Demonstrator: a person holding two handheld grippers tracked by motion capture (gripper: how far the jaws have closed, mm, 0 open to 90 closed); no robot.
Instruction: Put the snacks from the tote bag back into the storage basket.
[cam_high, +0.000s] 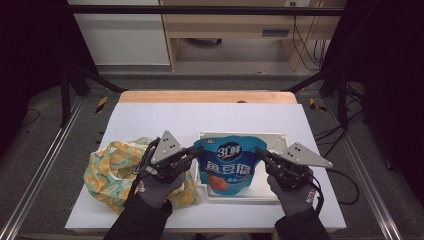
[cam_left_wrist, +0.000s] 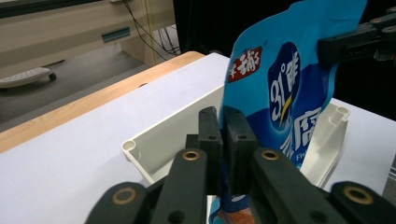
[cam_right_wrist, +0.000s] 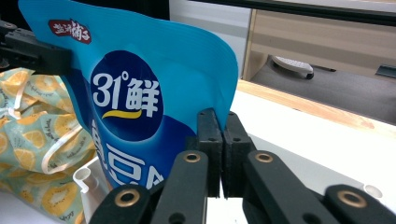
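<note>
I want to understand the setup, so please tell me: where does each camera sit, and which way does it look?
High view: above the person's side, facing forward and down on the table; both hands, left gripper, right gripper.
Left gripper view: on the left gripper, looking along its jaws.
Right gripper view: on the right gripper, looking toward the yellow bag.
All share the blue snack pouch, held over the white tray.

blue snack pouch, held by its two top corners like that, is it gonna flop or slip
The blue snack pouch probably sags a little: its top edge bows between the left gripper and right gripper. The glossy film may slip. It looks light, hanging above the white tray.
</note>
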